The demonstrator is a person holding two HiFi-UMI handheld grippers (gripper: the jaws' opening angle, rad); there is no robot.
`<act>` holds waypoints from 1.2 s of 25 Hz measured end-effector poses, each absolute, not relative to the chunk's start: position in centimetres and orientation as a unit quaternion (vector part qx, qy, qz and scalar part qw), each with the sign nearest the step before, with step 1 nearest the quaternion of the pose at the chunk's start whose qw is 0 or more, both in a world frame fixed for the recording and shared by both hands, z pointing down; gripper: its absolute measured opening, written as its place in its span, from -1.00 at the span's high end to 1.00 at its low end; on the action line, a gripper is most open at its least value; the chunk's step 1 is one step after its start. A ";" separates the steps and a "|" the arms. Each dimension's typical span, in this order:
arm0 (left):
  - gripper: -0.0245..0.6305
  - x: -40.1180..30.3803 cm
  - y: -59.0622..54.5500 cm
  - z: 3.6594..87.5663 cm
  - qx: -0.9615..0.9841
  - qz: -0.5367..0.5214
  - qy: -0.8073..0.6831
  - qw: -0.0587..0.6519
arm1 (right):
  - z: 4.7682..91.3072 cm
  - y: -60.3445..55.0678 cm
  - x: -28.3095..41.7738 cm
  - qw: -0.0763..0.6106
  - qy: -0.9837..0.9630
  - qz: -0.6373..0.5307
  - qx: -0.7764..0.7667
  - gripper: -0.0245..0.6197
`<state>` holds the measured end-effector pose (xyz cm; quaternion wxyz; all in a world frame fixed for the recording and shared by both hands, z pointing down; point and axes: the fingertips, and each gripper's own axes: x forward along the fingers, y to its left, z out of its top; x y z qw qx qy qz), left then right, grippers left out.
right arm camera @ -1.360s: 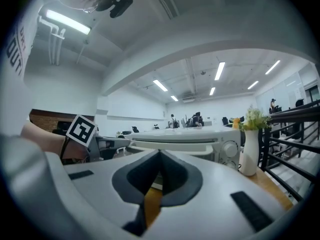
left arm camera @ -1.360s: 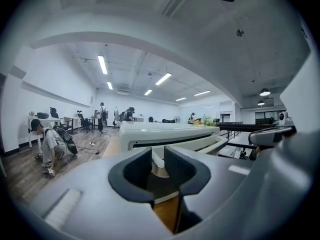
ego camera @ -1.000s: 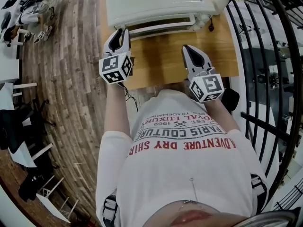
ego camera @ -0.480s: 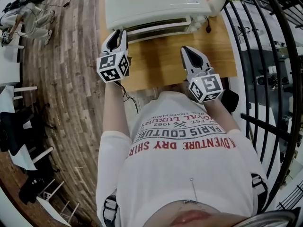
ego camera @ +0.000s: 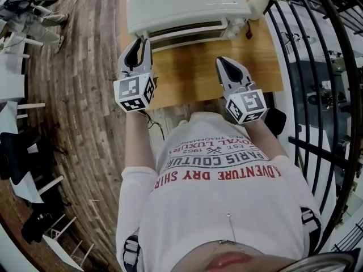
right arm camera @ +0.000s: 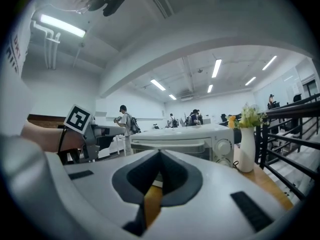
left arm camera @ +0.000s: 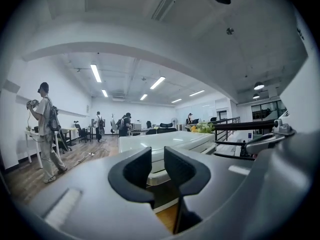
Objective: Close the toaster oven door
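Note:
The white toaster oven (ego camera: pixel 187 4) stands at the back of the wooden table (ego camera: pixel 193 75). Its door (right arm camera: pixel 172 145) stands upright against the front, the handle bar across it and the knobs (right arm camera: pixel 223 146) to the right. My left gripper (ego camera: pixel 142 41) is open at the oven's front left corner, its tips a little short of the door. Between its fingers (left arm camera: pixel 139 168) there is nothing; the oven (left arm camera: pixel 165 143) shows through the gap. My right gripper (ego camera: pixel 221 60) is shut and empty over the table, back from the oven's right half. Its jaws meet at the tip (right arm camera: pixel 159 157).
A white vase with flowers (right arm camera: pixel 245 151) stands right of the oven, near the table's right edge. A black metal railing (ego camera: pixel 317 67) runs along the right. Wooden floor (ego camera: pixel 74 95) lies to the left, where people stand at desks (left arm camera: pixel 45 129).
My left gripper has drawn back a little from the oven's left corner toward the person. The right gripper has hardly moved.

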<state>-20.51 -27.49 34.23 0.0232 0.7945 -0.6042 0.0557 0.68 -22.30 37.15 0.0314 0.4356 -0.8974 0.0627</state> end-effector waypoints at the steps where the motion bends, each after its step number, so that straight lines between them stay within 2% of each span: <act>1: 0.66 -20.3 -26.9 33.9 0.796 0.052 -0.603 0.020 | 37.3 -22.1 0.6 0.033 -0.899 0.061 0.433 0.97; 4: 0.66 -19.3 -25.2 33.1 0.803 0.048 -0.594 0.012 | 37.3 -21.8 0.4 0.036 -0.901 0.054 0.429 0.97; 7: 0.81 -18.0 -23.4 32.9 0.815 0.048 -0.578 0.011 | 36.6 -21.5 0.1 0.037 -0.904 0.041 0.424 0.96; 12: 0.89 -16.4 -20.9 33.2 0.827 0.051 -0.560 0.003 | 36.9 -21.1 -0.1 0.038 -0.910 0.033 0.412 0.96; 30: 0.89 -15.9 -18.9 35.2 0.834 0.063 -0.548 0.034 | 35.9 -21.2 -1.2 0.048 -0.919 -0.001 0.390 0.97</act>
